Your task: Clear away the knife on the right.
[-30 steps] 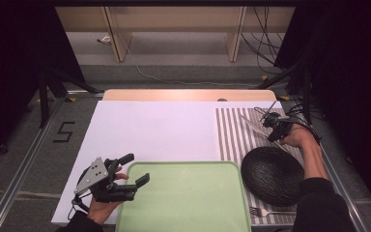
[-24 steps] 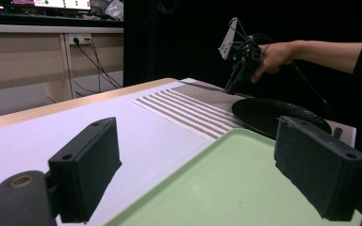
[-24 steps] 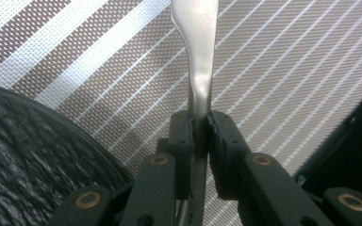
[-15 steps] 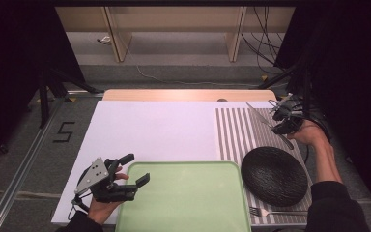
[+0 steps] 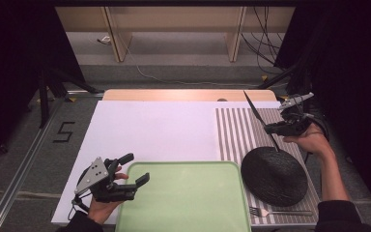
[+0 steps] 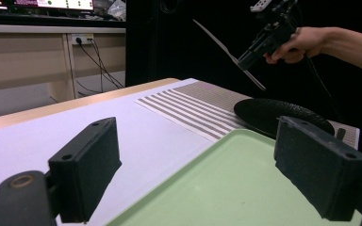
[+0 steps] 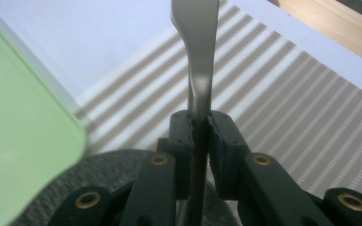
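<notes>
My right gripper (image 5: 272, 129) is shut on a silver table knife (image 5: 256, 113) and holds it in the air above the far edge of the black plate (image 5: 273, 176). The knife slants, its long end pointing up and away towards the table's back. In the right gripper view the pads (image 7: 181, 129) pinch the knife (image 7: 199, 56) near its middle. At the front left my left gripper (image 5: 136, 167) stands open with nothing between its fingers, beside the corner of the green tray (image 5: 188, 203). The left gripper view looks across the tray (image 6: 226, 188) to the raised knife (image 6: 221, 44).
The black plate sits on a striped placemat (image 5: 236, 130) at the right of the white table cover. A fork (image 5: 270, 211) lies on the mat's near edge, in front of the plate. Beyond the table's far wooden edge are cables and table legs.
My right gripper has risen off the striped mat with the knife, which now hangs clear in the air. The left gripper has stayed where it was.
</notes>
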### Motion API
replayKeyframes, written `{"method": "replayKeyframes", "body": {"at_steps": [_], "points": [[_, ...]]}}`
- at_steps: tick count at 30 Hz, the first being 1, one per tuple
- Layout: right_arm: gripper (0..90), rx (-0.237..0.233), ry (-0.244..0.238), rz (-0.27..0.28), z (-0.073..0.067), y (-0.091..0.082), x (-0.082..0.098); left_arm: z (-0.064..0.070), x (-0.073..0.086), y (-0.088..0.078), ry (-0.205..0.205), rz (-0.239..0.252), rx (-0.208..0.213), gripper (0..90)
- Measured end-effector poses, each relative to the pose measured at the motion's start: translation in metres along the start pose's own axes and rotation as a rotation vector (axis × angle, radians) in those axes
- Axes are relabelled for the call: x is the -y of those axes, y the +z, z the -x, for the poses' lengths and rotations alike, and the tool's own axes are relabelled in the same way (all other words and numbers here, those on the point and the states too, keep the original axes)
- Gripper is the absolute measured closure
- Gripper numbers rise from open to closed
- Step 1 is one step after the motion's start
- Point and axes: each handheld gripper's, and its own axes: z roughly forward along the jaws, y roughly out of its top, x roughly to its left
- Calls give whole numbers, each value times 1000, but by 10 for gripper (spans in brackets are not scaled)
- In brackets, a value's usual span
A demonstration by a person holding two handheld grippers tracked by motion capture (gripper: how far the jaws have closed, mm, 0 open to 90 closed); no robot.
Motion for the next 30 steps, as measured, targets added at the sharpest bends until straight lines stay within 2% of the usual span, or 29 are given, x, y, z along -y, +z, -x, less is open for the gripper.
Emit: {"method": "replayKeyframes", "body": {"at_steps": [1,3,4,5,6,8,9,13,14,15,17,20,30], "points": [[805,0,0,0,0,0,0,0,0,0,0,-1,0,144],[806,-25,30,48,-9,-1,5,0,0,0,1,1,-1,144],[806,-25,30,48,-9,-1,5,0,0,0,2,0,-1,144],[806,-37,58,69,-13,-1,7,0,0,0,2,0,-1,144],[806,-37,58,69,-13,-1,7,0,0,0,0,1,-1,144],[806,-50,98,92,-19,-2,10,0,0,0,3,-2,-3,144],[806,-76,90,131,-26,-3,13,0,0,0,3,-1,-4,144],[806,-114,99,185,-39,-8,19,0,0,0,4,-1,-4,144],[806,-114,99,185,-39,-8,19,0,0,0,4,-1,-4,144],[806,-128,100,199,-47,-11,19,0,0,0,6,0,-3,144],[806,-133,102,204,-49,-13,19,0,0,0,7,-1,-3,144],[805,-150,125,234,-56,-16,21,0,0,0,5,0,-3,144],[805,-186,146,260,-88,-21,26,1,-1,-1,7,5,-1,144]]}}
